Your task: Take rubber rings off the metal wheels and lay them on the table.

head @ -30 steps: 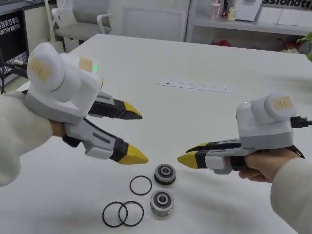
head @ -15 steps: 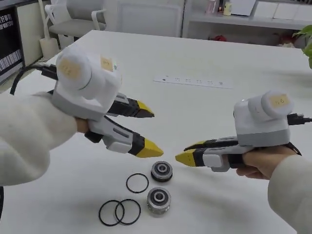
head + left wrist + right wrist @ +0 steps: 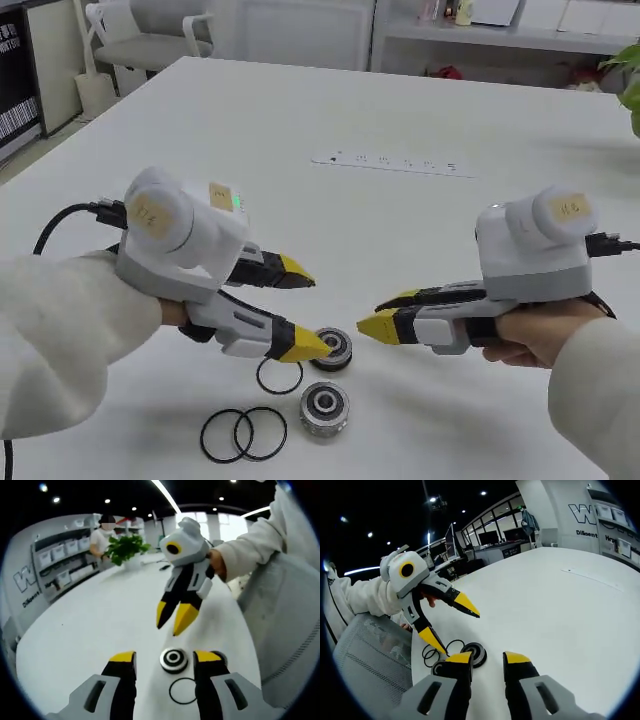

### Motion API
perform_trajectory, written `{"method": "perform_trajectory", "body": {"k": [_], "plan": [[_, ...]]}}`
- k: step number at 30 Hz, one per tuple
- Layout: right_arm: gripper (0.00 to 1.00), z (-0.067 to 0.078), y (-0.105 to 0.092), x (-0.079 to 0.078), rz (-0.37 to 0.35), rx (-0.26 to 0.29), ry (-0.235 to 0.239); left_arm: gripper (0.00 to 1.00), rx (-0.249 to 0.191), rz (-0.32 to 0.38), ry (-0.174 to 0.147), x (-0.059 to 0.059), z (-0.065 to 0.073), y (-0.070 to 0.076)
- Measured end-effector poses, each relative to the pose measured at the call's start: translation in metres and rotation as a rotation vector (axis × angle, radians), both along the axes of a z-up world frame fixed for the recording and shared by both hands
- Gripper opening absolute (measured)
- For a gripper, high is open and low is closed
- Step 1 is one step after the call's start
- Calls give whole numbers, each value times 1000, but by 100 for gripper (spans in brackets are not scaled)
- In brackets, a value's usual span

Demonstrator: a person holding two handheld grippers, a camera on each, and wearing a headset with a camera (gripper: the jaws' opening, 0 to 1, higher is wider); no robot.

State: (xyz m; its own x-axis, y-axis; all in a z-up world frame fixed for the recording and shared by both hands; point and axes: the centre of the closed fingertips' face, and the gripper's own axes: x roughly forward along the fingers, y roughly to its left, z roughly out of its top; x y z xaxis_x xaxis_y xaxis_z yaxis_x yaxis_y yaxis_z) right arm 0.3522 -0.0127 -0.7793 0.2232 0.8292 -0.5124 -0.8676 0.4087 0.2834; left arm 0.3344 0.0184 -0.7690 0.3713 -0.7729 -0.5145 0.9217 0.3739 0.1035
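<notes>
The left white-and-grey claw with yellow tips [image 3: 312, 314] has come down from its raised position towards the white counter [image 3: 300, 110]. With jaws apart, its lower tip now reaches the farther round metal wheel [image 3: 338, 348], which lies between them.

The white table [image 3: 420, 100] is lit brightly and evenly from overhead; ceiling spots [image 3: 483, 493] and a light strip [image 3: 165, 495] are seen in the gripper views. Only a soft, faint shadow is cast beside the nearer metal wheel [image 3: 325, 410]. Lines are bent toward the fisheye edges, where detail is softened.
</notes>
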Motion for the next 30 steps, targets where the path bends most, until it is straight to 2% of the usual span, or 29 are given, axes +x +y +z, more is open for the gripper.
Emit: {"method": "perform_trajectory", "body": {"k": [3,8,16,22,27,30], "plan": [[21,-2,0,-1,3,-6,2,41,-12,0,7,-1,-2,-1],[20,-2,2,-2,11,-6,2,37,9,-5,3,-2,-8,0],[20,-4,4,-7,32,-13,-2,28,-2,19,6,2,-9,4],[20,-11,8,-16,64,-37,1,25,-2,3,0,0,-11,-2],[20,-13,10,-21,81,-45,5,21,5,-2,12,-2,-16,-5],[21,-18,12,-25,94,-59,10,20,-3,12,37,-3,-20,-6]]}}
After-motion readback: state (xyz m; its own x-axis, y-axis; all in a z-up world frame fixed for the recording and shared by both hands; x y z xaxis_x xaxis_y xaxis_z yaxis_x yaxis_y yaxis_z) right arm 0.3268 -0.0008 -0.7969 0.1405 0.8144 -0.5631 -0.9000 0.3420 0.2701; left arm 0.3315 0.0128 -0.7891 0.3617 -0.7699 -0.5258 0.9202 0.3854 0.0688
